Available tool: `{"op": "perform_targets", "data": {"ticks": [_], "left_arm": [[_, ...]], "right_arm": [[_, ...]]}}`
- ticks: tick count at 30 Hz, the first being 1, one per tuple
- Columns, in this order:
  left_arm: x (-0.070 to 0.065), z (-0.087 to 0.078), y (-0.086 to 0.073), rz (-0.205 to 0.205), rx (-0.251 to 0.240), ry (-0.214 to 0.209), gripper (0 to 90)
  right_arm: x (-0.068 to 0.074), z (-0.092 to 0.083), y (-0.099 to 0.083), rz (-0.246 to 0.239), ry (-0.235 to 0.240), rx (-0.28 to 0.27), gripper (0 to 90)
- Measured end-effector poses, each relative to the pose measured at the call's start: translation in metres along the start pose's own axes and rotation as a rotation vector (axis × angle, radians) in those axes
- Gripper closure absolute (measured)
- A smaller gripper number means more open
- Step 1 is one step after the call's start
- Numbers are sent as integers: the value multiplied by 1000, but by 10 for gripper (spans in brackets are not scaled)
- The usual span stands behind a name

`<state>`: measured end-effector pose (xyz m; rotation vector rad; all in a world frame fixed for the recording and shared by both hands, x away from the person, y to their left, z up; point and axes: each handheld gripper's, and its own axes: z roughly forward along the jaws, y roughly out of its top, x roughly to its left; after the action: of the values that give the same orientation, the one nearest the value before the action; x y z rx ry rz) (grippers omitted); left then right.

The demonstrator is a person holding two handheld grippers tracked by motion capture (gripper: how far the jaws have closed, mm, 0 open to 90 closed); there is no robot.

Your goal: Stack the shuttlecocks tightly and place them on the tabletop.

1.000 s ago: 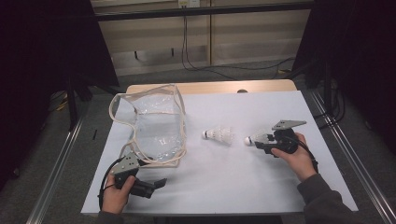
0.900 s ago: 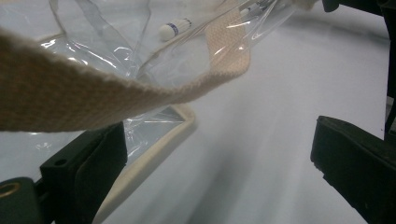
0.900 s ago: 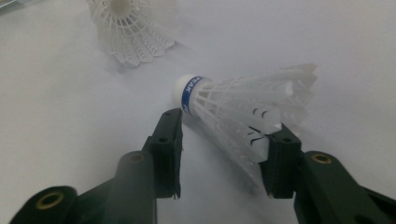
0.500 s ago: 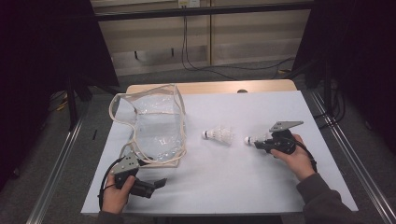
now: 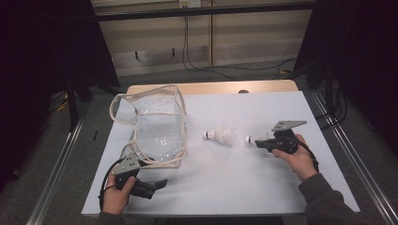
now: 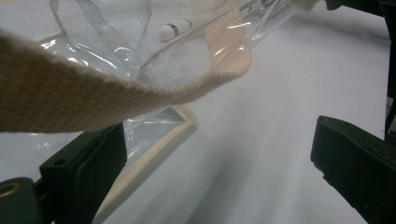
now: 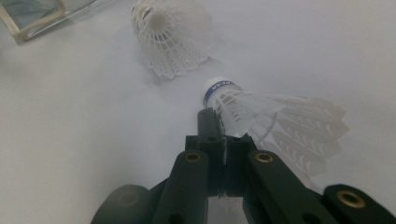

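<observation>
A white shuttlecock (image 5: 250, 139) (image 7: 261, 116) lies sideways in my right gripper (image 5: 261, 142) (image 7: 224, 126) at the table's right. The jaws have just been closing and are now shut on its feather skirt behind the blue-banded cork. A second shuttlecock (image 5: 221, 136) (image 7: 170, 39) lies loose on the white table (image 5: 244, 187), just left of the held one. A clear plastic bag (image 5: 155, 129) (image 6: 116, 51) with beige trim stands open at the left. My left gripper (image 5: 160, 183) (image 6: 219, 158) rests open by the bag's near corner, and a beige strap (image 6: 70, 98) hangs across in front of it.
A white cork with a blue band (image 6: 175, 29) shows through the bag's plastic. Metal rails (image 5: 56, 168) run along both sides of the table. Cables (image 5: 187, 42) hang behind the far edge.
The right gripper's jaws have closed on the shuttlecock. Both hands have stayed where they were.
</observation>
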<state>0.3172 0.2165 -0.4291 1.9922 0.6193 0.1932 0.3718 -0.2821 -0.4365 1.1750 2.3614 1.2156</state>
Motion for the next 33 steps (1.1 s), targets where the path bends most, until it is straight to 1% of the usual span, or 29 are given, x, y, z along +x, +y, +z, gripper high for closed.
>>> {"op": "perform_targets", "data": {"ticks": [4, 6, 7, 9, 13, 19, 22, 26, 27, 32, 33], "left_arm": [[0, 0, 0, 2, 2, 1, 36], [0, 0, 0, 4, 3, 1, 36], [0, 0, 0, 0, 1, -1, 36], [0, 0, 0, 0, 1, -1, 36], [0, 0, 0, 2, -1, 0, 36], [0, -1, 0, 4, 1, 1, 36], [0, 0, 0, 3, -2, 0, 36], [0, 0, 0, 8, 0, 1, 36], [0, 0, 0, 3, -1, -1, 36], [0, 0, 0, 5, 0, -1, 36], [0, 0, 0, 5, 0, -1, 36]], "right_arm": [[0, -1, 2, 11, 4, -15, 888], [0, -1, 5, 3, 3, -18, 887], [1, -1, 6, 8, 7, -22, 887], [2, -1, 9, 4, 9, -24, 887], [4, 1, 13, -9, 0, -29, 887], [5, 3, 15, 4, 6, -35, 887], [5, 4, 16, 2, 2, -46, 887], [7, 5, 19, 5, 5, -48, 888], [8, 6, 19, 4, 8, -47, 888], [11, 9, 22, -1, 11, -50, 888], [11, 10, 23, -6, 5, -49, 887]]}}
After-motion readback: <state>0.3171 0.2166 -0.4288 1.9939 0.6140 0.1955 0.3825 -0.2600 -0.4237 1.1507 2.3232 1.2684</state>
